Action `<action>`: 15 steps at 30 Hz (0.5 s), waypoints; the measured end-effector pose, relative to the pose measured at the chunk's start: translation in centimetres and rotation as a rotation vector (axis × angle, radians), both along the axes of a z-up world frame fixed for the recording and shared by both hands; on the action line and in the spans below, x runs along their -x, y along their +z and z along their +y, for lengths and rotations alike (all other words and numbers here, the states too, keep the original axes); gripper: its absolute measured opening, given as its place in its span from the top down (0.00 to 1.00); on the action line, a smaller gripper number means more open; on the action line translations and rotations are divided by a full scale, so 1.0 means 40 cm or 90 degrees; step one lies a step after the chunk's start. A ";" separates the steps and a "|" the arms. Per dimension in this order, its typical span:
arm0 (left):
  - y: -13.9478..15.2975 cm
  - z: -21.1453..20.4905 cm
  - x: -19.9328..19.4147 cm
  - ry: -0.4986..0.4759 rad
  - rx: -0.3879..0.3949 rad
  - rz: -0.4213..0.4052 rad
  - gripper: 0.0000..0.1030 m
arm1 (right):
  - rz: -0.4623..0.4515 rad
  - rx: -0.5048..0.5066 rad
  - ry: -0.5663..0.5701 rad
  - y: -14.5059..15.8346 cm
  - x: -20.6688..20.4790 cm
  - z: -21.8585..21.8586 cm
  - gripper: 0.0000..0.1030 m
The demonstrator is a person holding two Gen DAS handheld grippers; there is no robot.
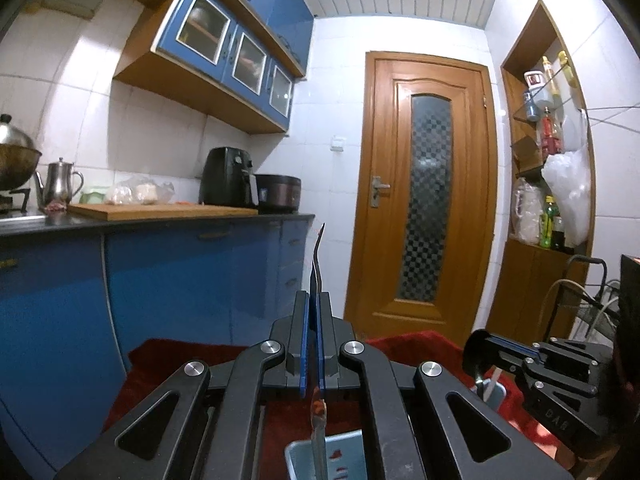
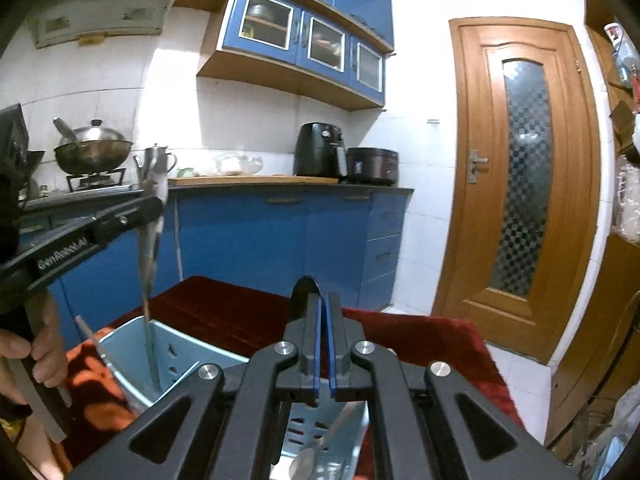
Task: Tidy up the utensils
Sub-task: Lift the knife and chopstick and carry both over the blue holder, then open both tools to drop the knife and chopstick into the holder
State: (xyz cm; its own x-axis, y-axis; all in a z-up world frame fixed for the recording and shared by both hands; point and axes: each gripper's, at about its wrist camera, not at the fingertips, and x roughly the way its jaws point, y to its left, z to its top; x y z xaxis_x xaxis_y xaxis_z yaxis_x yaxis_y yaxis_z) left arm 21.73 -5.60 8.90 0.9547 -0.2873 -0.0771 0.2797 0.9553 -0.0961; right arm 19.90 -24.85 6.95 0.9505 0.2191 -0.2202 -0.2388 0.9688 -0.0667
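My left gripper [image 1: 315, 294] is shut on a thin metal utensil [image 1: 317, 256], seen edge-on. Its curved end stands above the fingertips and its lower part [image 1: 319, 436] hangs into a light blue perforated holder [image 1: 348, 456]. The right wrist view shows that left gripper [image 2: 154, 204] from the side, with the metal utensil [image 2: 147, 280] reaching down into the holder [image 2: 176, 344]. My right gripper [image 2: 324, 298] is shut on a black-ended utensil [image 2: 304, 290], whose rounded end shows above the fingertips. Under it a metal spoon [image 2: 310, 458] lies in the holder. The right gripper [image 1: 478, 350] appears low on the right.
The holder stands on a red cloth [image 2: 224, 312]. A pale stick [image 2: 86, 332] leans at its left rim, near a person's hand [image 2: 44, 348]. Behind are blue cabinets [image 1: 180, 276], a counter with cutting board [image 1: 160, 211], air fryer [image 1: 226, 176] and kettle [image 1: 60, 182], and a wooden door [image 1: 424, 200].
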 end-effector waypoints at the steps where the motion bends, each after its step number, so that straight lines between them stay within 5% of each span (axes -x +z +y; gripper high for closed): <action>1: -0.003 -0.002 -0.001 -0.010 -0.003 0.008 0.97 | 0.009 -0.005 0.009 -0.001 -0.003 0.001 0.96; 5: -0.006 -0.008 0.007 -0.023 -0.009 0.021 0.83 | 0.043 -0.044 0.038 -0.005 -0.008 -0.008 0.75; 7: -0.005 -0.008 0.016 -0.026 -0.009 0.021 0.76 | 0.047 -0.060 0.046 -0.003 -0.004 -0.015 0.75; 15: 0.013 -0.003 0.052 -0.043 -0.014 0.041 0.74 | 0.055 -0.083 0.047 0.015 0.036 -0.027 0.75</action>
